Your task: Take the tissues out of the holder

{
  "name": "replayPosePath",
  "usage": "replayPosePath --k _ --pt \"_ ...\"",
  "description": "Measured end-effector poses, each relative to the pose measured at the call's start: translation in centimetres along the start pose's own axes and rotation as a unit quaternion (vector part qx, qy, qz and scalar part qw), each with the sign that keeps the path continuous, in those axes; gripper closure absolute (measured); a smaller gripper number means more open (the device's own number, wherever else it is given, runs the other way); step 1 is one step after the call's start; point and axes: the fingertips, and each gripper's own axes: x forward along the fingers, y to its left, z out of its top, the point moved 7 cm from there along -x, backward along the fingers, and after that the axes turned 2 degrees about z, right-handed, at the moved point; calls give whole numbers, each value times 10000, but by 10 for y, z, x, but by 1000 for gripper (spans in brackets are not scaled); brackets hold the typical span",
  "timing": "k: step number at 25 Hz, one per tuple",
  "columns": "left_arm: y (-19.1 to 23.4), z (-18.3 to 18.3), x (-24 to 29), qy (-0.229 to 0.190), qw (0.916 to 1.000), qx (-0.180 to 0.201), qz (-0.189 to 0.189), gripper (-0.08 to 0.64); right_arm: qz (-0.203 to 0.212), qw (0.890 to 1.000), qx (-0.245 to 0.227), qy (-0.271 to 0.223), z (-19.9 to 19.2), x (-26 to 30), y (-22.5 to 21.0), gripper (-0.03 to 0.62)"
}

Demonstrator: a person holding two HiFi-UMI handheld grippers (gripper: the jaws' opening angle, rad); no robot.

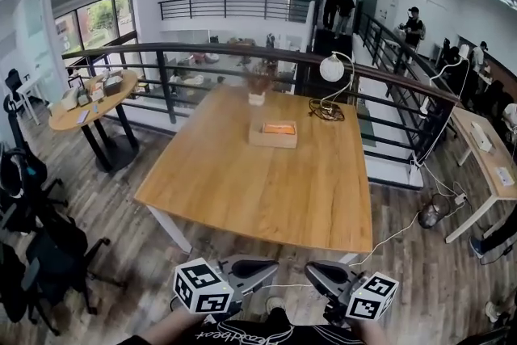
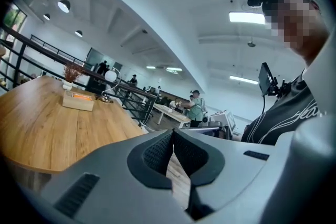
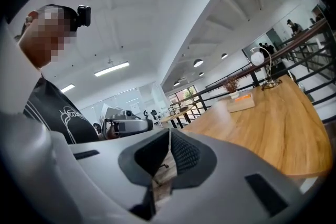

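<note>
A wooden tissue holder (image 1: pixel 273 134) with an orange pack showing in its top slot stands on the far half of the wooden table (image 1: pixel 266 190). It also shows small in the left gripper view, tissue holder (image 2: pixel 78 100), and in the right gripper view, tissue holder (image 3: pixel 241 102). Both grippers hang low before the table's near edge, far from the holder, tips turned toward each other. My left gripper (image 1: pixel 273 265) is shut with nothing in it, its pads meeting at the tip (image 2: pixel 172 136). My right gripper (image 1: pixel 309 268) is likewise shut and empty (image 3: pixel 168 136).
Behind the holder stand a small vase of dried flowers (image 1: pixel 258 89), a white globe lamp (image 1: pixel 332 69) and a coil of cable (image 1: pixel 325 111). A black railing (image 1: pixel 242 52) runs behind the table. Office chairs (image 1: pixel 32 254) stand at the left, a round table (image 1: pixel 85 105) further back.
</note>
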Motion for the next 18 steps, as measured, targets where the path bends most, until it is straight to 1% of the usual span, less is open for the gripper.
replayPosePath --k 6,9,12,15,18 --pt "67 36 78 205 9997 -94 88 545 59 10000 79 -5 49 18 -102 571" --pt "99 60 117 291 9994 6 191 546 148 9998 135 -4 73 27 -154 571" --pt "125 79 148 202 9992 93 324 546 205 9997 104 -37 95 30 -198 571" --pt "144 89 170 168 9988 81 449 546 300 9994 125 -100 109 35 -232 571" --pt "156 97 182 152 9983 134 543 546 420 9990 135 -121 115 42 -250 571"
